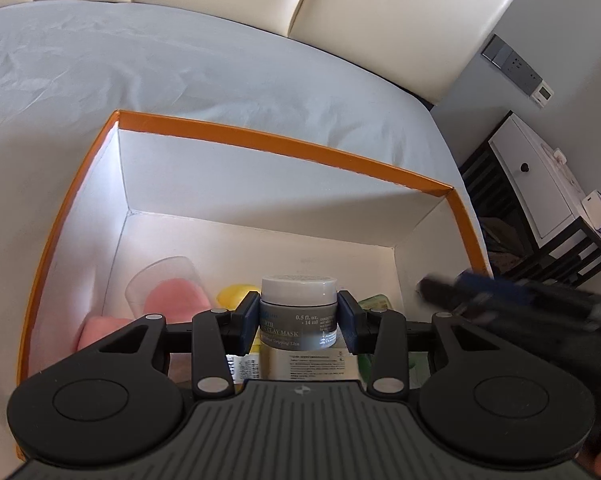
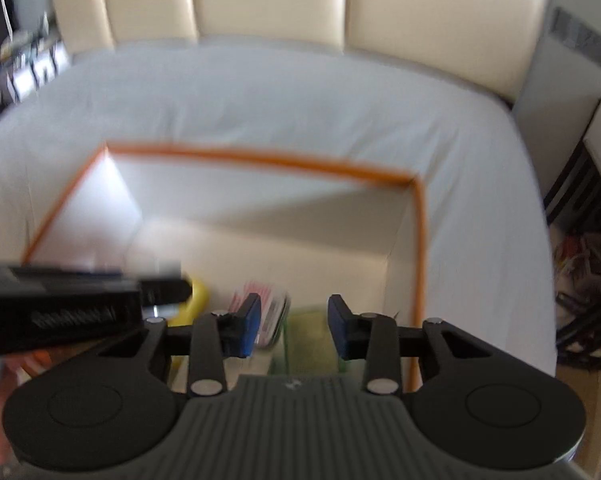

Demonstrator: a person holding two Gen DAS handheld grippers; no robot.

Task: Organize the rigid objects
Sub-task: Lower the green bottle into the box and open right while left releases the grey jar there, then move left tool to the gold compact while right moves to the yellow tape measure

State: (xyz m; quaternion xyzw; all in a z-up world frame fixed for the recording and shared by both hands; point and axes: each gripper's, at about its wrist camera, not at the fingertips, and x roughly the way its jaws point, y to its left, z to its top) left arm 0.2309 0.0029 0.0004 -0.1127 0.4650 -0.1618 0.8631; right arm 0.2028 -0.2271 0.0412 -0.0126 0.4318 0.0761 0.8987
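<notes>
Over the orange-rimmed box [image 1: 284, 140], the left gripper [image 1: 298, 316] clamped the clay mask jar [image 1: 298, 304] for stowing (the right gripper [image 2: 293, 328] hung apart, empty).

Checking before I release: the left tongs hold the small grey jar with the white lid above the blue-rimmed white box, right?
Not quite: the white box's rim is orange, not blue, as the left wrist view shows. The left tongs do hold the small grey jar with the white lid above it.
</notes>
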